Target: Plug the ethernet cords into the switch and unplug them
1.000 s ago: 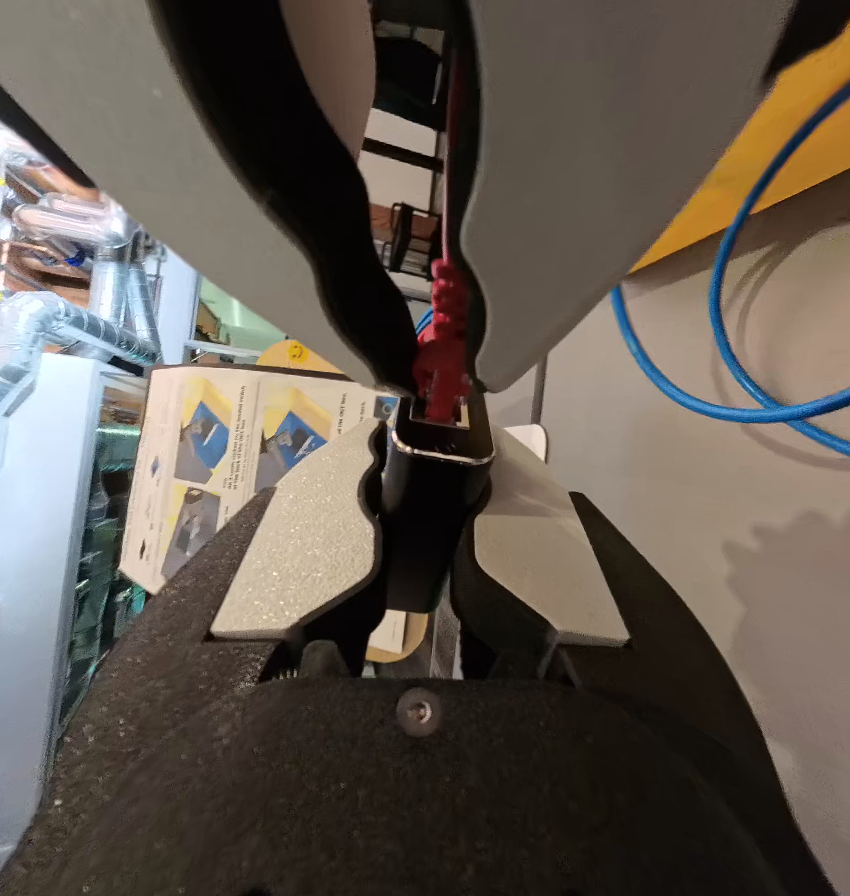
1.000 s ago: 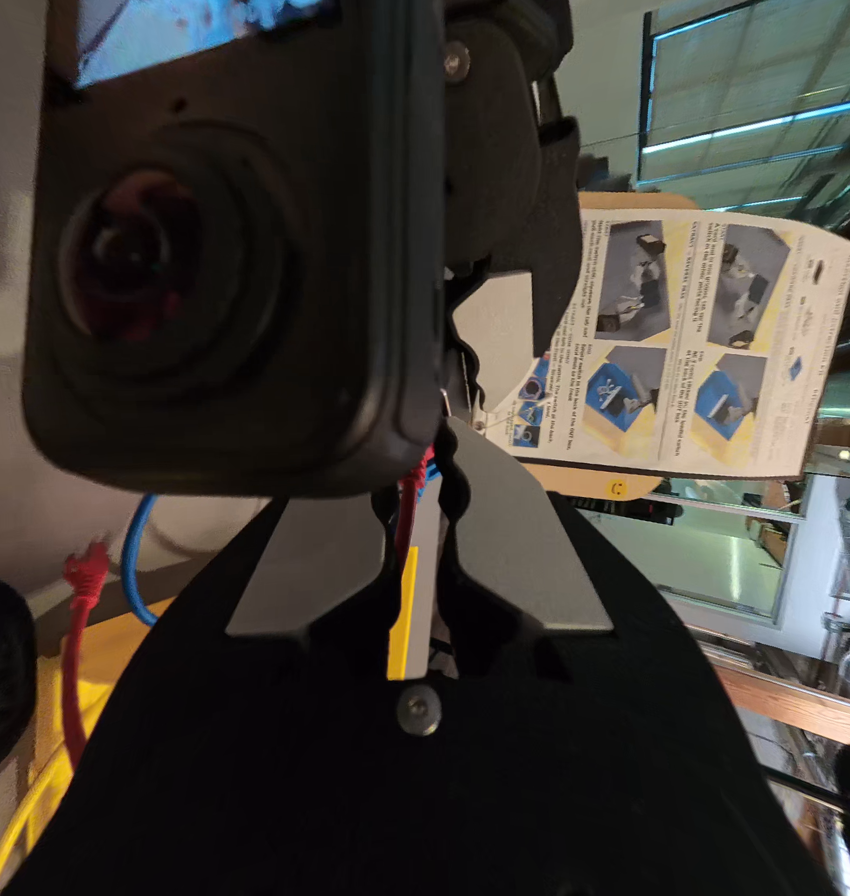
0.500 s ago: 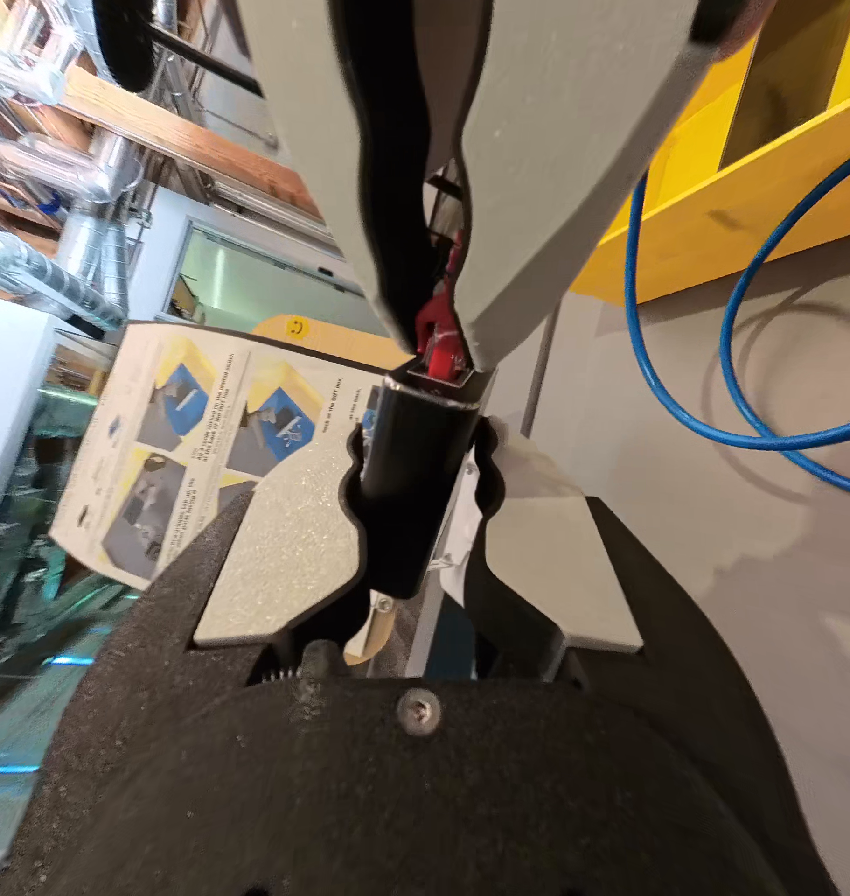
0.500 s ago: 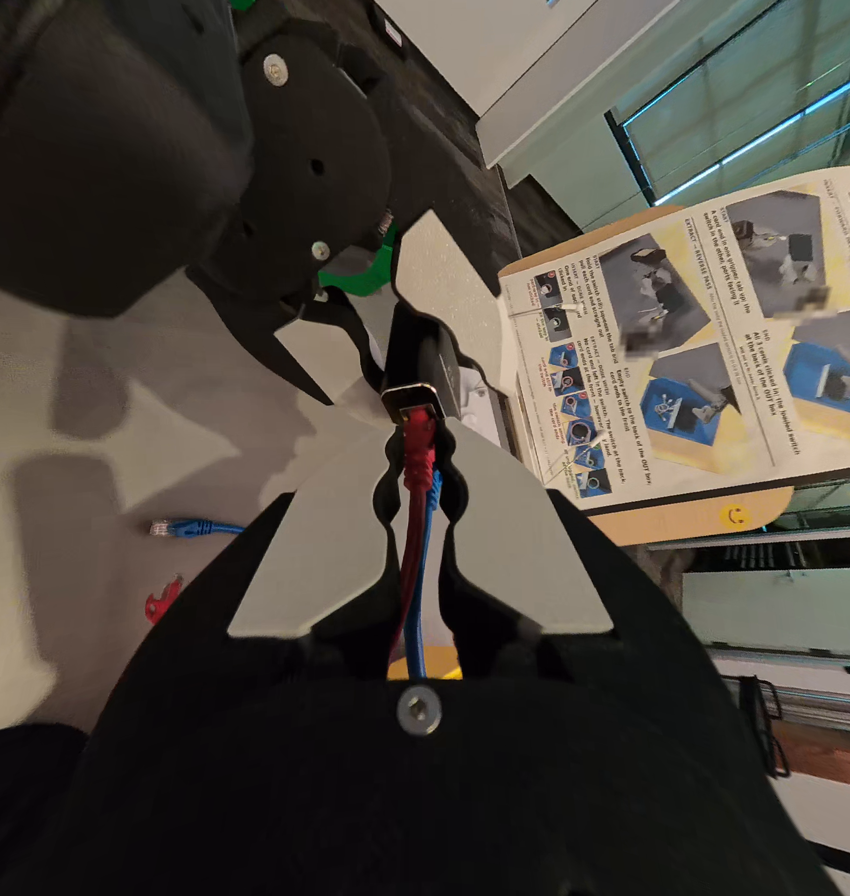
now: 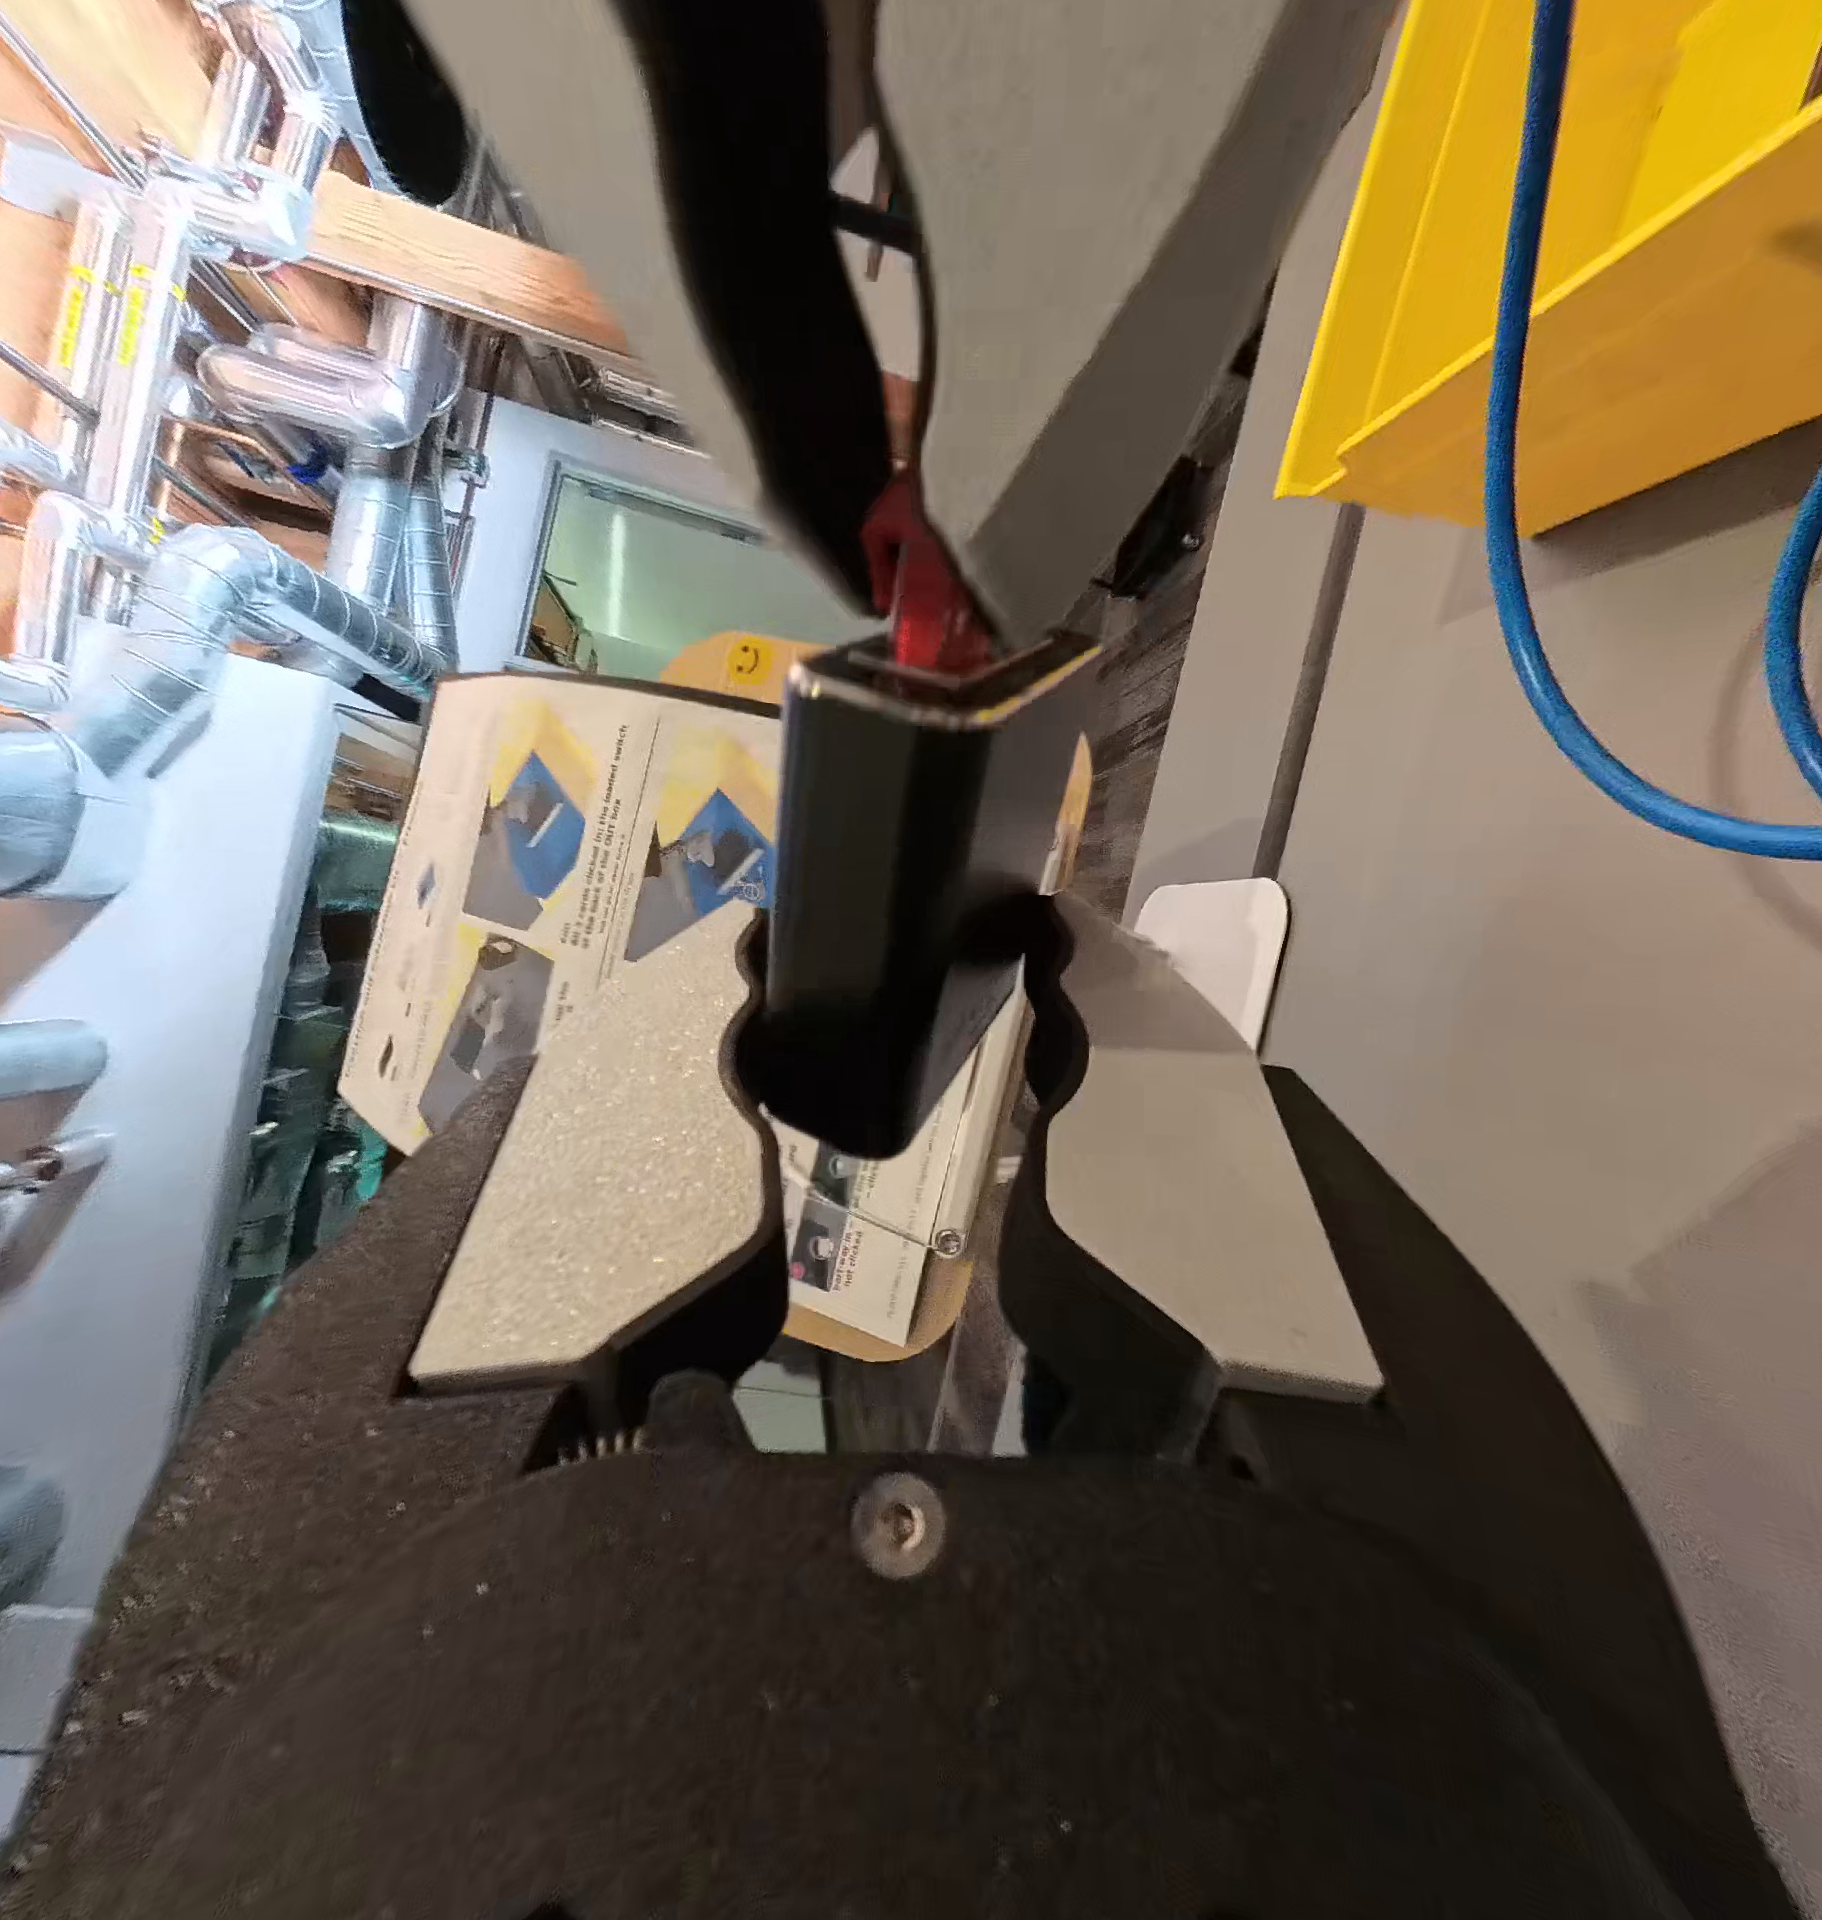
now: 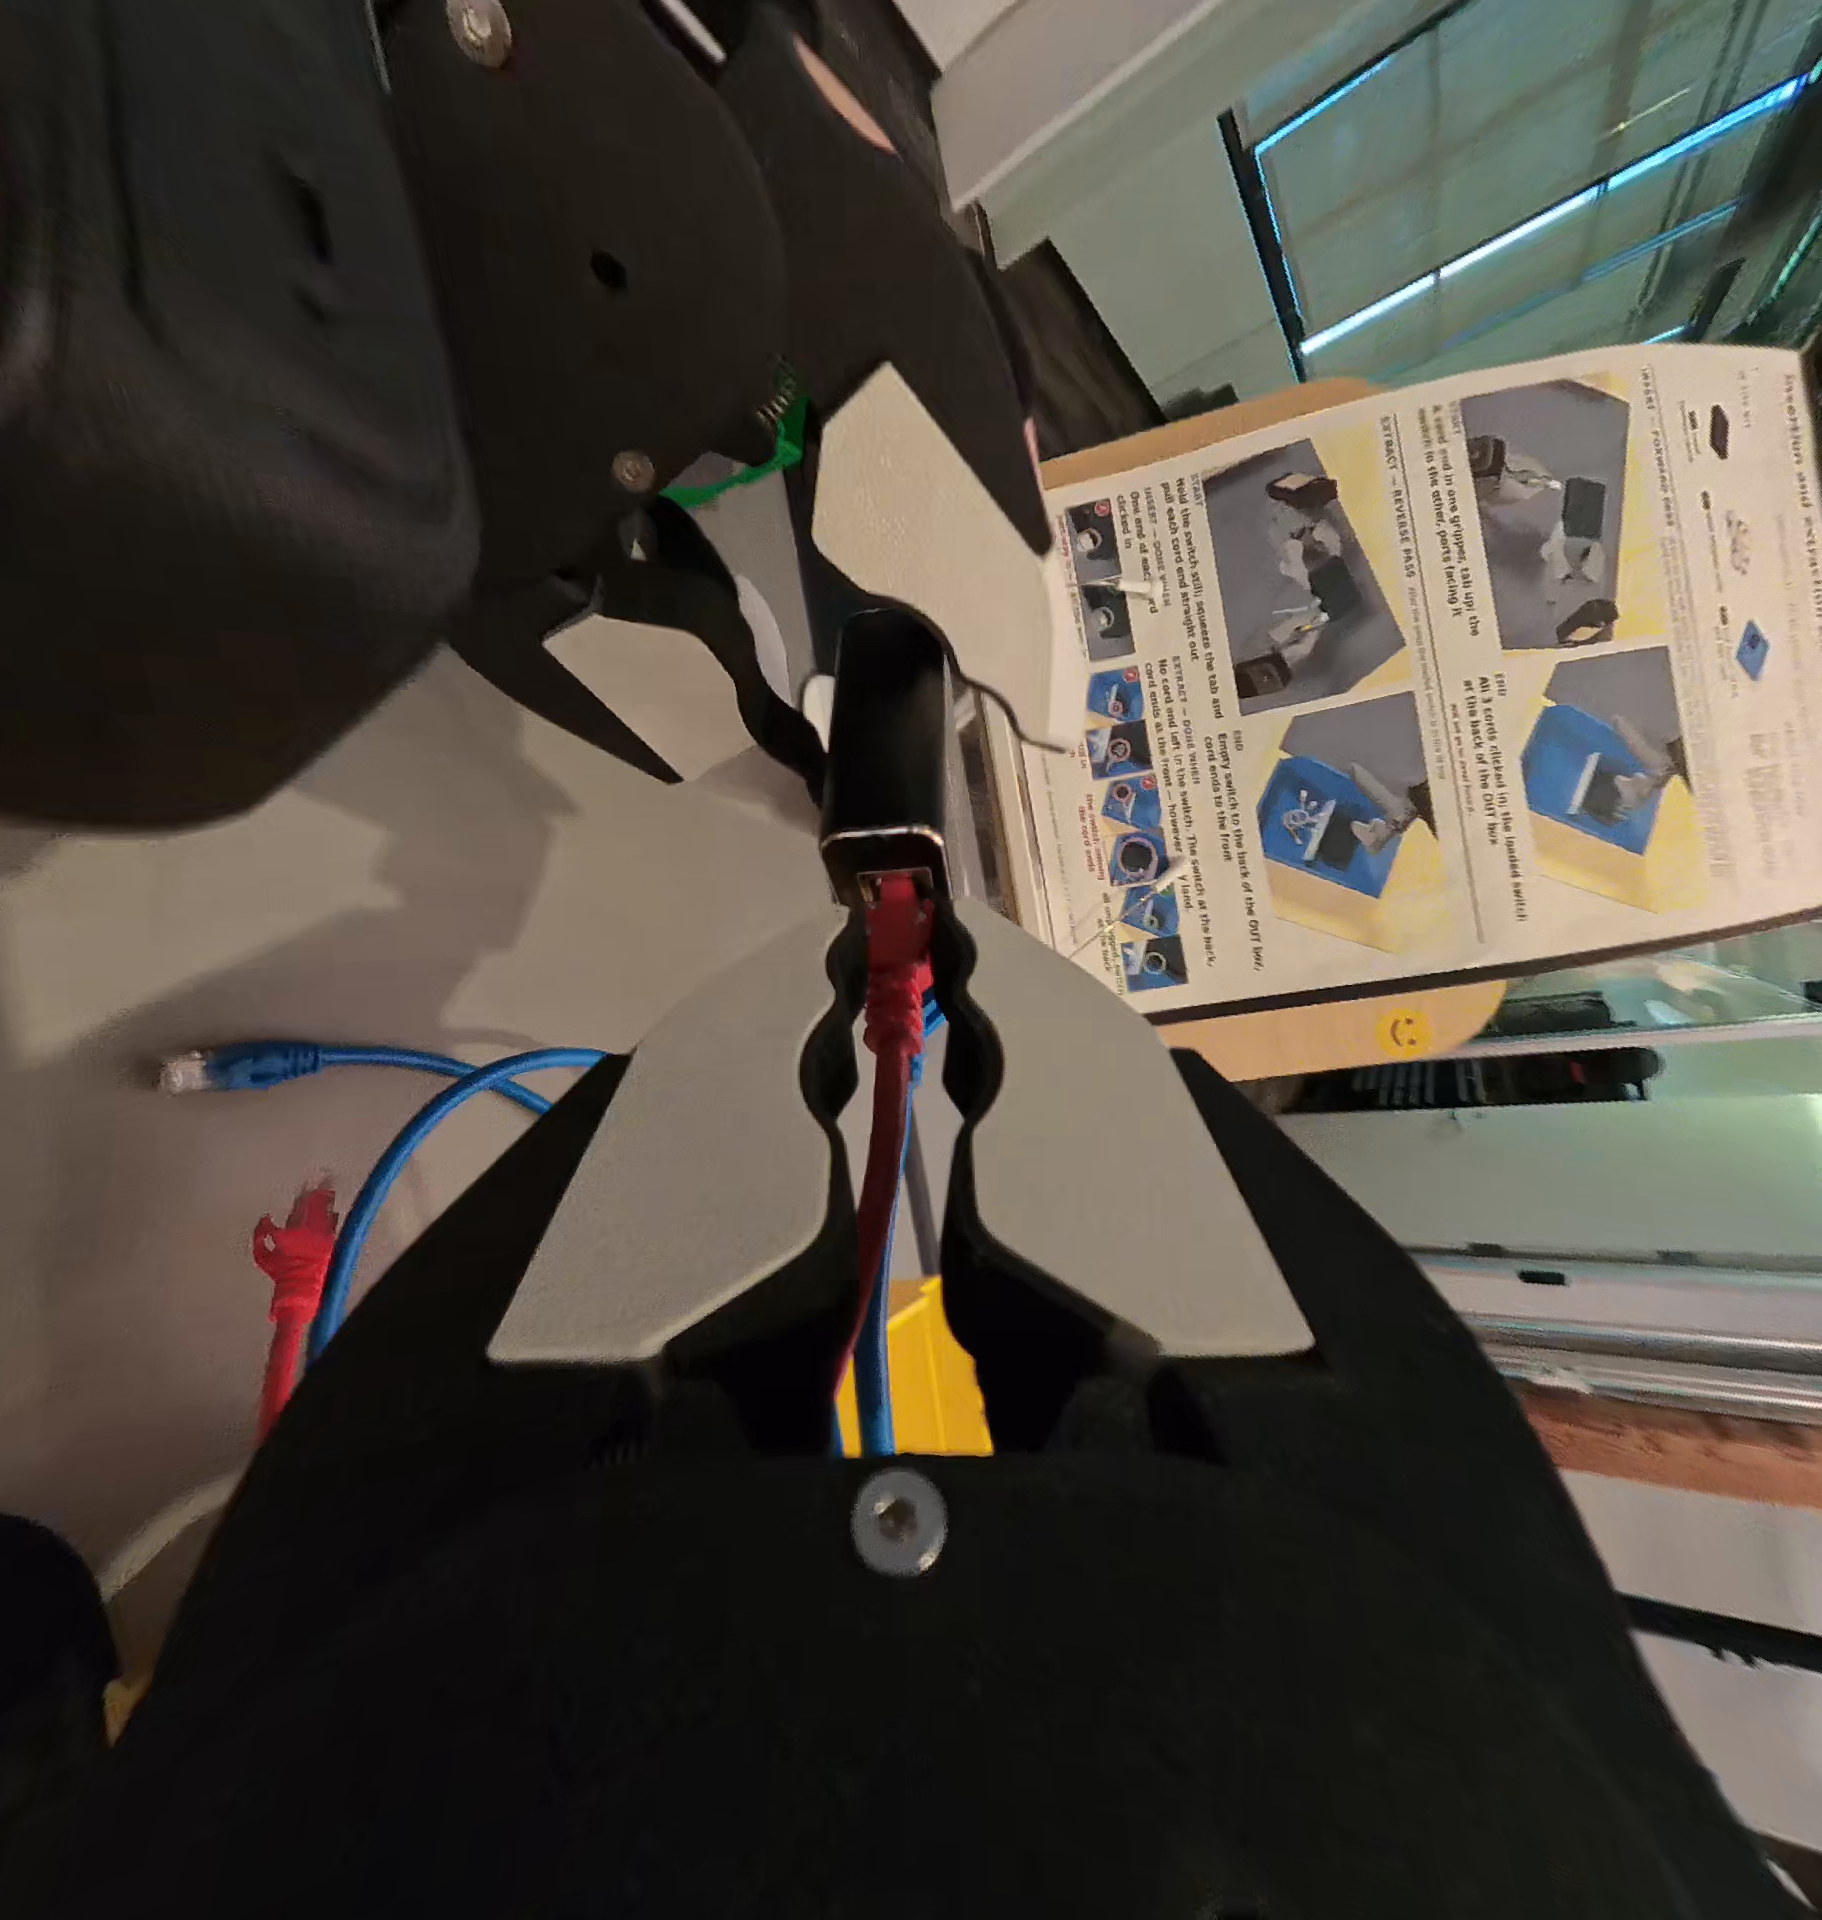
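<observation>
The black switch (image 5: 886, 883) stands between the fingers of my left gripper (image 5: 896, 966). The jaws are spread wider than the switch, which sits turned and tilted between pads that do not press on it. My right gripper (image 6: 896, 935) is shut on the red ethernet plug (image 6: 891, 956), which sits in the switch's (image 6: 881, 748) port. In the left wrist view the right gripper (image 5: 922, 623) comes down from above with the red plug (image 5: 917, 613). The left gripper (image 6: 876, 665) shows behind the switch in the right wrist view.
A yellow bin (image 5: 1613, 312) with a blue cord (image 5: 1509, 520) hanging out stands on the grey table (image 6: 367, 935). A loose blue plug (image 6: 232, 1070) and a loose red plug (image 6: 294, 1247) lie on the table. A printed instruction sheet (image 6: 1458, 675) stands behind the switch. One gripper's finger ends stand about 6 centimeters off the other's.
My left jaws have opened off the switch, which has turned and tilted between them. My right gripper stays shut on the red plug in the port. Both grippers have swung.
</observation>
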Motion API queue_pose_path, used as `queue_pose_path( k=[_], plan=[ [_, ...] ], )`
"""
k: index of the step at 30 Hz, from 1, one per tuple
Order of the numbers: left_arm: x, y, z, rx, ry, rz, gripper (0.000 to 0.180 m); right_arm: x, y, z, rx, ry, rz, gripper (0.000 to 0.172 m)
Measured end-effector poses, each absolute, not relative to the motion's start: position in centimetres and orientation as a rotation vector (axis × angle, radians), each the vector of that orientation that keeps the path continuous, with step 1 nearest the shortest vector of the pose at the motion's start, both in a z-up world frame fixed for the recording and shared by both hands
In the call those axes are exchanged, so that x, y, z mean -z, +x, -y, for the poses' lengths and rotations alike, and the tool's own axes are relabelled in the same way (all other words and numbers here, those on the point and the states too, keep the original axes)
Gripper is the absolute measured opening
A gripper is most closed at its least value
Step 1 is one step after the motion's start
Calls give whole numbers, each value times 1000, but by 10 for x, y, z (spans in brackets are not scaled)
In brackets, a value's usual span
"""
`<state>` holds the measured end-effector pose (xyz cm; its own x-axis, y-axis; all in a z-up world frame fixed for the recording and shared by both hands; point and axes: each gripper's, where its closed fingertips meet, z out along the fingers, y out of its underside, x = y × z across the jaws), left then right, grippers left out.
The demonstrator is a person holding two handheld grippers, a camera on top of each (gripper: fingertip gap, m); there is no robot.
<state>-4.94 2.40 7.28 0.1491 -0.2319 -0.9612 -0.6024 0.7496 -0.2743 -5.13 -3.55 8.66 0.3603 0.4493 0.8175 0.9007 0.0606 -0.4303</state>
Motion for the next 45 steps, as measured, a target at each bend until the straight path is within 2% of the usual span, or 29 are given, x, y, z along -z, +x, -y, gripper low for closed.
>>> queue_pose_path(
  k=[3,14,20,25,28,31,35,41,45],
  plan=[
    [-74,-45,-15,-343,-675,-1434,46,-85,-56,34,583,-1560,1269,13],
    [-69,-38,-4,-324,-604,-1432,28,-80,-70,45,589,-1331,1440,13],
    [-75,-40,-11,-381,-631,-1392,36,-83,-72,37,545,-1392,1363,13],
    [-70,-41,-19,-342,-662,-1394,27,-80,-80,31,511,-1456,1327,14],
    [-81,-46,-17,-329,-599,-1339,27,-96,-93,50,368,-1367,1335,15],
    [-87,-50,-15,-262,-593,-1334,27,-137,-100,88,241,-1167,1278,15],
    [-91,-51,1,-162,-530,-1376,27,-173,-67,103,391,-1056,1143,11],
    [-92,-46,22,24,-526,-1416,26,-131,-75,96,510,-1199,1479,22],
    [-90,-43,26,60,-542,-1446,26,-129,-87,104,493,-1274,1560,26]
  ],
)
